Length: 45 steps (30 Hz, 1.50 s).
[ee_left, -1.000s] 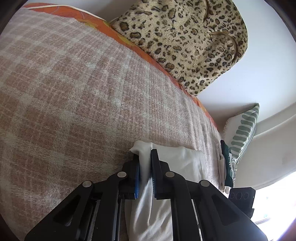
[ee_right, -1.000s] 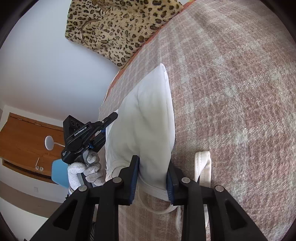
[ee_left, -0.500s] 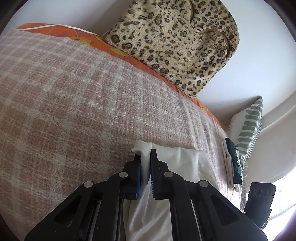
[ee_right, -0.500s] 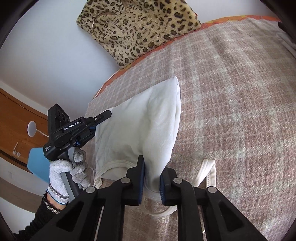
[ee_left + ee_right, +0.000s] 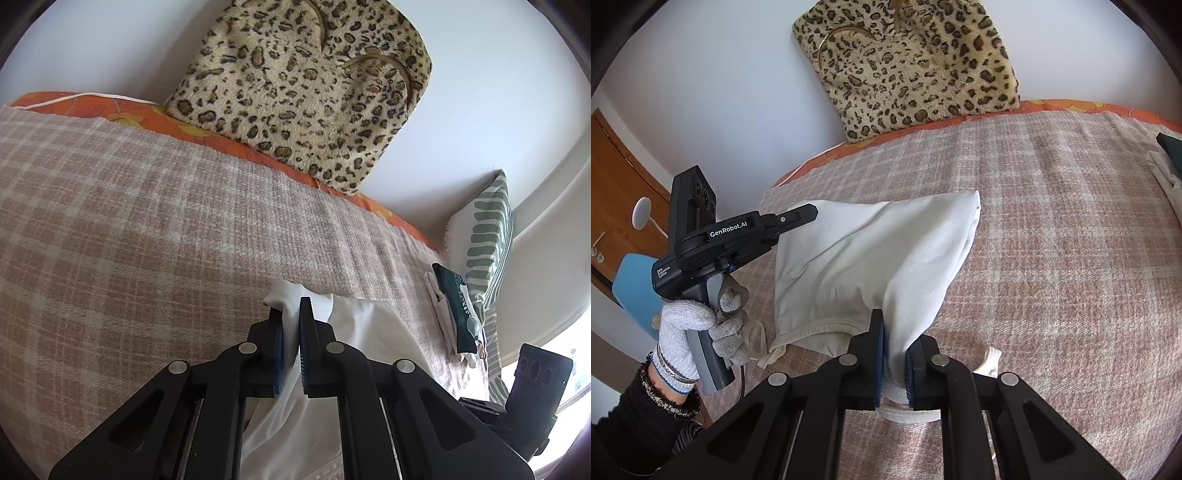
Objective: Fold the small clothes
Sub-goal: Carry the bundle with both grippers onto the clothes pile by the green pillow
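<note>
Both tools grip a white garment [image 5: 871, 258] lifted partly off a plaid-blanketed bed [image 5: 1052, 258]: the left tool [image 5: 290, 332] pinches one edge, the right tool [image 5: 894, 354] the banded hem. For a clean fold, keep both edges level and lower evenly.

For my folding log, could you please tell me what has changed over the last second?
The right gripper closed further on the white garment, and the cloth now spreads wider between the two grippers. The left gripper stayed shut on its corner; the garment's far fold stayed on the plaid blanket.
</note>
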Available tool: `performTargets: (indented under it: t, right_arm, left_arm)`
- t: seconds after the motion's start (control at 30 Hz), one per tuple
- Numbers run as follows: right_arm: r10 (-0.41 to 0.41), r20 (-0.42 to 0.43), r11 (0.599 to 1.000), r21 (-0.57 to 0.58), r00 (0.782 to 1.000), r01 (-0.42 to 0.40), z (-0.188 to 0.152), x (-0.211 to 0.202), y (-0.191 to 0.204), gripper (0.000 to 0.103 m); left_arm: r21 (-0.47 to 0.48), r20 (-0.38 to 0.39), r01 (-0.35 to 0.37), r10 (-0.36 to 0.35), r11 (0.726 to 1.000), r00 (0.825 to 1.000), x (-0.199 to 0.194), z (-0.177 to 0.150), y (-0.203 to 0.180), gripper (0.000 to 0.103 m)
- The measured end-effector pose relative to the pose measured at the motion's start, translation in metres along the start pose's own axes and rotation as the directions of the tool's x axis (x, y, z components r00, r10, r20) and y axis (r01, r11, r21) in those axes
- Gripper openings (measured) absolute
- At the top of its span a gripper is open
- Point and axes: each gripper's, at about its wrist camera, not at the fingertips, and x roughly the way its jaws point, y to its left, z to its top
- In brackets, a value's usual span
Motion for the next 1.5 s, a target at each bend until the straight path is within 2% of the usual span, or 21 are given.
performTargets:
  t: [0.37, 0.5, 0.87, 1.2, 1.5]
  right_arm:
    - [-0.053, 0.043, 0.998, -0.038, 0.998, 0.054, -0.008, -0.033, -0.008, 0.006]
    - [-0.057, 0.053, 0.998, -0.030, 0.997, 0.059, -0.013, -0.042, -0.016, 0.006]
    - [-0.067, 0.082, 0.997, -0.023, 0.994, 0.069, -0.018, -0.055, -0.023, 0.006]
    - [-0.068, 0.095, 0.998, -0.010, 0.993, 0.069, -0.021, -0.063, -0.025, 0.006]
    - [-0.068, 0.102, 0.998, -0.001, 0.992, 0.068, -0.022, -0.066, -0.023, 0.006]
  left_arm:
    - [0.050, 0.033, 0.026, -0.028, 0.998, 0.999, -0.004, -0.007, -0.041, 0.006]
    - [0.102, 0.041, 0.001, -0.005, 0.995, 0.999, -0.003, -0.014, -0.060, 0.006]
    - [0.179, 0.076, -0.016, 0.002, 0.984, 0.997, -0.011, -0.023, -0.092, 0.006]
    - [0.230, 0.102, -0.016, -0.008, 0.973, 0.995, -0.018, -0.025, -0.111, 0.005]
    - [0.203, 0.088, -0.006, -0.012, 0.979, 0.996, -0.015, -0.022, -0.108, 0.005]
